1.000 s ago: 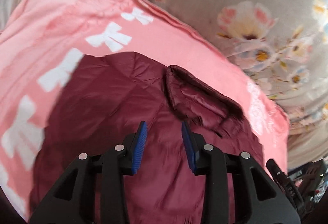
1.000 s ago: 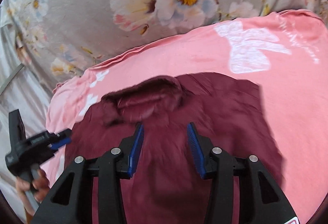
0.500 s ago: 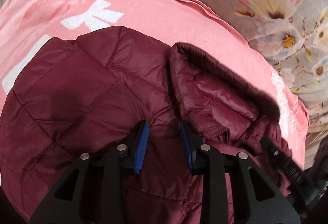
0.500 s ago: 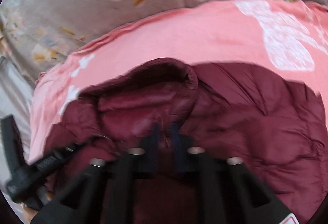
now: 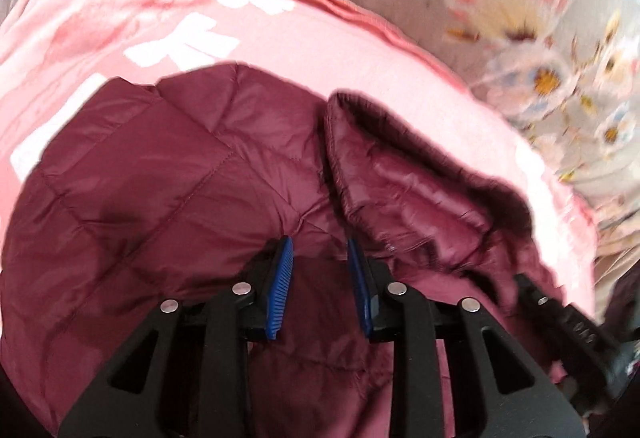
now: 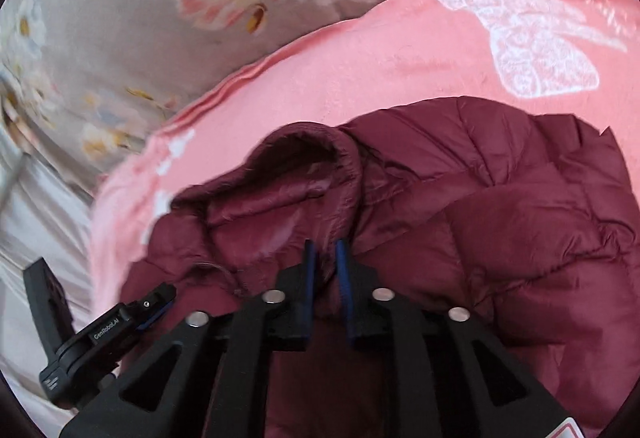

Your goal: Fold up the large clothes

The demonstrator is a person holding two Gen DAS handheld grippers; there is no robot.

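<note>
A maroon quilted puffer jacket (image 5: 160, 197) lies on a pink blanket, its collar (image 5: 408, 173) standing up at the far edge. My left gripper (image 5: 320, 250) hangs over the jacket just left of the collar, jaws apart with maroon fabric between the blue pads. In the right wrist view the jacket (image 6: 500, 222) fills the lower half. My right gripper (image 6: 323, 250) sits at the collar (image 6: 280, 193), jaws nearly closed on a fold of maroon fabric. The left gripper (image 6: 152, 308) also shows at the lower left of that view.
The pink blanket (image 5: 280, 37) with white bow prints covers a bed with a grey floral sheet (image 5: 520, 17). In the right wrist view the blanket (image 6: 400, 53) and floral sheet (image 6: 160, 17) lie beyond the jacket. The right gripper's body (image 5: 560, 318) shows at lower right.
Both grippers came down close to the jacket near the collar. The right jaws went from wide apart to nearly closed on the fabric. The left jaws narrowed a little.
</note>
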